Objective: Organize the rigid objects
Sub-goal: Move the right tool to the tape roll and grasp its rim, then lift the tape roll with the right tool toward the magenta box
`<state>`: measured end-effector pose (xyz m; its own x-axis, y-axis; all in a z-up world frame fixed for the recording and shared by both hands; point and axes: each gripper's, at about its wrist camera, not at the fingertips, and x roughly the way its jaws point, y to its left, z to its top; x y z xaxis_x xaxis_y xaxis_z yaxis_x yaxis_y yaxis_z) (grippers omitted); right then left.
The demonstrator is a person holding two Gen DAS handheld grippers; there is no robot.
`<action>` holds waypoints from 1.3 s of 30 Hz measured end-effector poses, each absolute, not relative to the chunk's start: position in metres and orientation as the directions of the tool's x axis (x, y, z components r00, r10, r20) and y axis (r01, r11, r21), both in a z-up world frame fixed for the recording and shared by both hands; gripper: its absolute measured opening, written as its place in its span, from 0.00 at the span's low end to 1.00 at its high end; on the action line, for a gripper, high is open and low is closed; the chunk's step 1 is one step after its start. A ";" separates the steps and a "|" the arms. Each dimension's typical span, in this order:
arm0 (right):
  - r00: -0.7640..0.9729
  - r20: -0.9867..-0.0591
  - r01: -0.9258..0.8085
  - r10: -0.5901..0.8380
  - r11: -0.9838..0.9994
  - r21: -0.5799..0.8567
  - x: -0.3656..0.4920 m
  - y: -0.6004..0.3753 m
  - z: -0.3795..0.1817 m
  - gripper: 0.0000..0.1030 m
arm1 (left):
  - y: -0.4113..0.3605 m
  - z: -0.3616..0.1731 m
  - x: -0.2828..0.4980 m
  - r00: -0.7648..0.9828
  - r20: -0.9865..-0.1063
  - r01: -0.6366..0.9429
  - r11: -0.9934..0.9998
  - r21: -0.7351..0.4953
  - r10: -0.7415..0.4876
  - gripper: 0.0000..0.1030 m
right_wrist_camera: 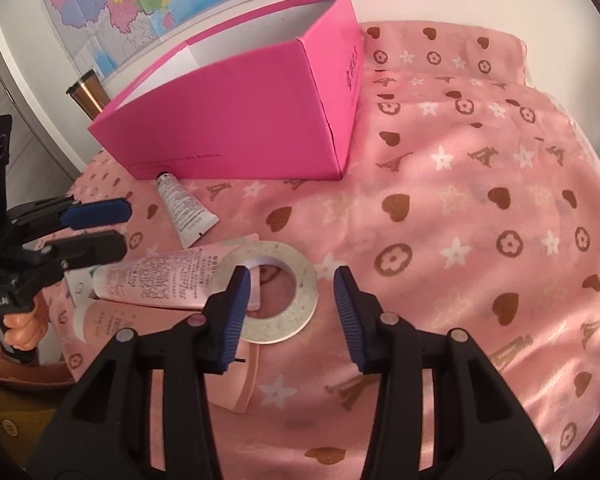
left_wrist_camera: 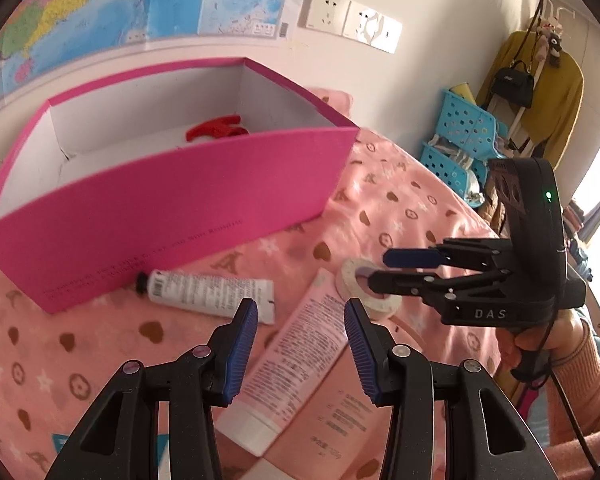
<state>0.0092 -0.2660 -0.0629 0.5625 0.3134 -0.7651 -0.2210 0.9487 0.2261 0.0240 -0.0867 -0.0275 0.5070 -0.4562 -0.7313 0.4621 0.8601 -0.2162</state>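
Red item (left_wrist_camera: 216, 128) in pink box (left_wrist_camera: 172, 208): lower part hidden by front wall, kind unclear. Box lettering (left_wrist_camera: 148, 258): too small to read. Pink tube (left_wrist_camera: 300, 360): cap end partly behind left gripper's finger (left_wrist_camera: 240, 356). Tape roll (right_wrist_camera: 266, 292): near rim partly behind right gripper's finger (right_wrist_camera: 230, 320).

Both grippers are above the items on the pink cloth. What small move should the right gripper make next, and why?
Probably lower the right gripper a little and shift it left, so its open jaws straddle the tape roll's near rim. The roll lies flat, partly on the pink tube, still outside the pink box.
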 end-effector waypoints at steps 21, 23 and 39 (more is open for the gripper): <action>0.581 -0.781 -0.218 0.230 0.968 0.124 0.008 -0.255 -0.064 0.16 | -0.113 -0.043 0.029 0.418 -0.760 0.507 0.822 -0.261 -0.499 0.41; 0.588 -0.774 -0.217 0.234 0.968 0.128 0.006 -0.256 -0.061 0.16 | -0.116 -0.043 0.028 0.409 -0.760 0.514 0.816 -0.266 -0.505 0.38; 0.669 -0.694 -0.250 0.266 0.960 0.127 -0.004 -0.242 -0.021 0.16 | -0.113 -0.027 0.029 0.395 -0.717 0.534 0.779 -0.328 -0.574 0.28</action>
<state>-0.0039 -0.2420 -0.0206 0.6693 0.2664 -0.6936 -0.2505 0.9598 0.1269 0.0291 -0.1132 -0.0268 0.3954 -0.5735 -0.7174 0.5345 0.7789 -0.3281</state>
